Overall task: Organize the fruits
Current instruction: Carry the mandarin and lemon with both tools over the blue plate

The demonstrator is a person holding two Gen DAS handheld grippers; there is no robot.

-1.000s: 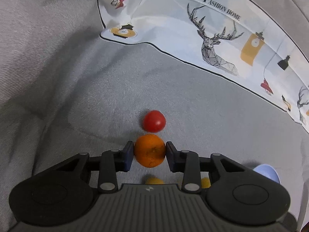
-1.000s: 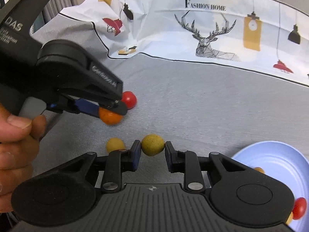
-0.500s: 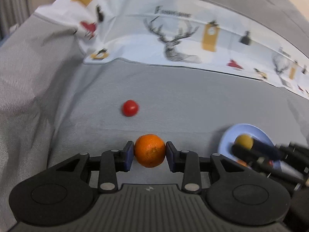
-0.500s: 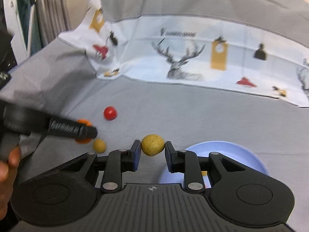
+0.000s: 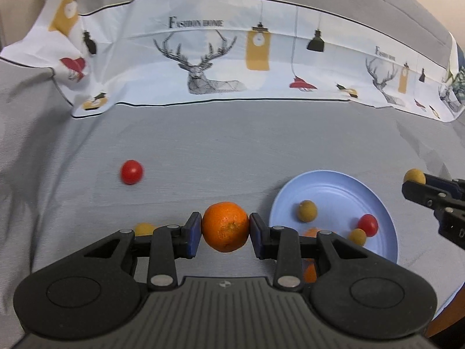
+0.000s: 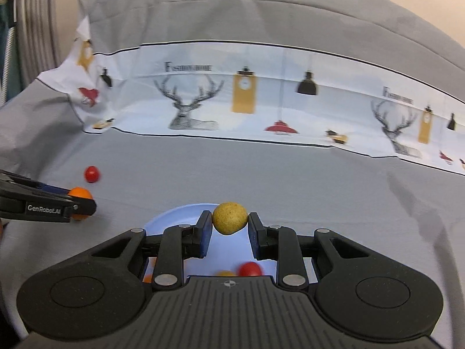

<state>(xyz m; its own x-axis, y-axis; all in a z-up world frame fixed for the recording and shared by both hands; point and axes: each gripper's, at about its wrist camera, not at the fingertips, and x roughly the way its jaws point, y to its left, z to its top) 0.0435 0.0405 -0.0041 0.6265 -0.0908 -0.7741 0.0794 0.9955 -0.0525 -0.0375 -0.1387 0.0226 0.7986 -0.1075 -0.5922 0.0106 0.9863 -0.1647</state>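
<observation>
The left claw [image 5: 225, 227] pinched an orange [image 5: 225, 226], the blue plate [image 5: 334, 186] lying to its right. The right claw [image 6: 229, 222] pinched a yellow-brown fruit [image 6: 229, 218] above that plate's near part. Released too high, either round fruit could roll off the shallow rim.

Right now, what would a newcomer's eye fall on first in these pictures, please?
An orange clamped in the left gripper, just left of the blue plate. The right gripper holds a yellow fruit above that plate. A tomato lies alone on the grey cloth.
</observation>
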